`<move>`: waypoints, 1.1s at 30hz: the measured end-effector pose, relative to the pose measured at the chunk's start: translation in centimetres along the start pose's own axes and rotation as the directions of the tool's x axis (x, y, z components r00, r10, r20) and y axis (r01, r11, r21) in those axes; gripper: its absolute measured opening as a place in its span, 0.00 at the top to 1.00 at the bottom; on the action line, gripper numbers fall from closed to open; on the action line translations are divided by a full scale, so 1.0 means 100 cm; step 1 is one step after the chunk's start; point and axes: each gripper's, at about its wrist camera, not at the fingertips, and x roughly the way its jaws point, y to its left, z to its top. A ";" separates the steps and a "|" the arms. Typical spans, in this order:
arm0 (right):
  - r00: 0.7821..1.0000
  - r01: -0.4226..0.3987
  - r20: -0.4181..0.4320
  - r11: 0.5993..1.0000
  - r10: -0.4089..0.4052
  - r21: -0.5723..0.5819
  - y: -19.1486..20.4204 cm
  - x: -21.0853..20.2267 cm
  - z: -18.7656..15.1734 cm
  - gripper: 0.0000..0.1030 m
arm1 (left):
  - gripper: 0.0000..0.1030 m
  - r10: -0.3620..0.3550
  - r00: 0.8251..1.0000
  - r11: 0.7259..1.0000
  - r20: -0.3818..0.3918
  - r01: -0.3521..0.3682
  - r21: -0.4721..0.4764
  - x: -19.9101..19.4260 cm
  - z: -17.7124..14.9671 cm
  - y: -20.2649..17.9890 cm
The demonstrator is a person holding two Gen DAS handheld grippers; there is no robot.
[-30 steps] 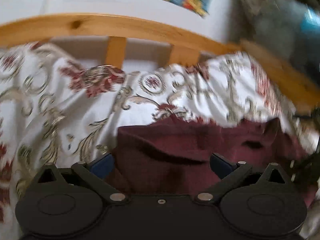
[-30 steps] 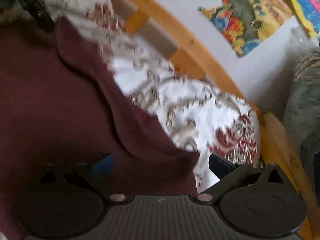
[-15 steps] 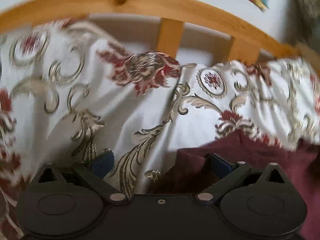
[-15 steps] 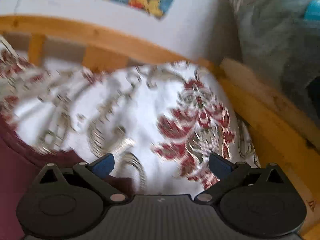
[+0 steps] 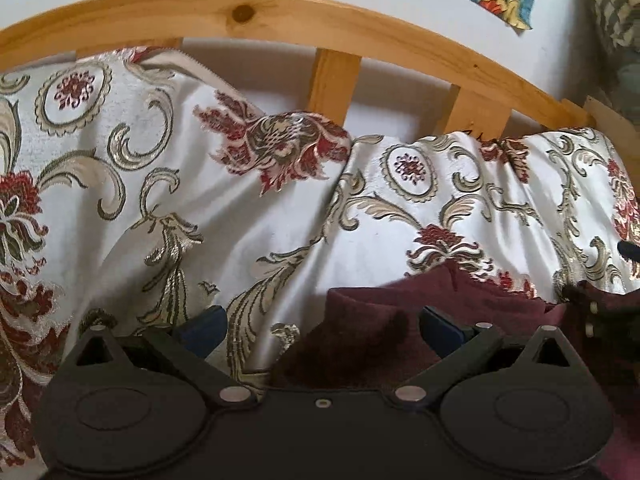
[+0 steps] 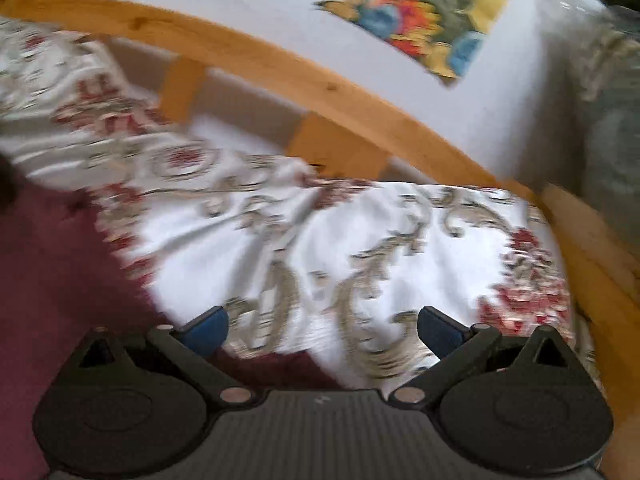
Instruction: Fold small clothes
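In the left wrist view, the left claw (image 5: 320, 322) is spread wide with nothing between its blue pads, low over the patterned bedspread (image 5: 248, 216); the maroon garment (image 5: 360, 336) lies bunched at lower centre and right, its corner just under the right pad, likely so that corner can be taken for a fold. Half a second ago the view was blurred and the garment sat further right. In the right wrist view, the right claw (image 6: 322, 326) is also spread and empty, over bare bedspread (image 6: 360, 240), with the garment (image 6: 60, 264) at lower left and the wooden bed rail (image 6: 304, 80) arcing above; the garment has come back into frame since.
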 end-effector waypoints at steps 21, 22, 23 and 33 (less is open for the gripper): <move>0.988 0.150 -0.012 0.952 -0.153 0.266 -0.041 -0.217 -0.109 0.00 | 0.01 -0.024 0.997 1.000 0.077 0.025 -0.003 -0.130 -0.046 -0.040; 0.989 0.144 -0.012 0.949 -0.147 0.280 -0.039 -0.223 -0.112 0.00 | 0.01 -0.028 0.997 0.999 0.077 0.029 -0.022 -0.140 -0.051 -0.041; 0.990 0.135 -0.011 0.947 -0.138 0.292 -0.036 -0.226 -0.114 0.00 | 0.01 -0.023 0.997 0.999 0.073 0.027 -0.046 -0.151 -0.058 -0.042; 0.997 0.062 0.013 0.944 -0.070 0.324 -0.002 -0.245 -0.114 0.00 | 0.01 -0.030 0.999 0.992 -0.036 0.025 -0.122 -0.189 -0.130 -0.033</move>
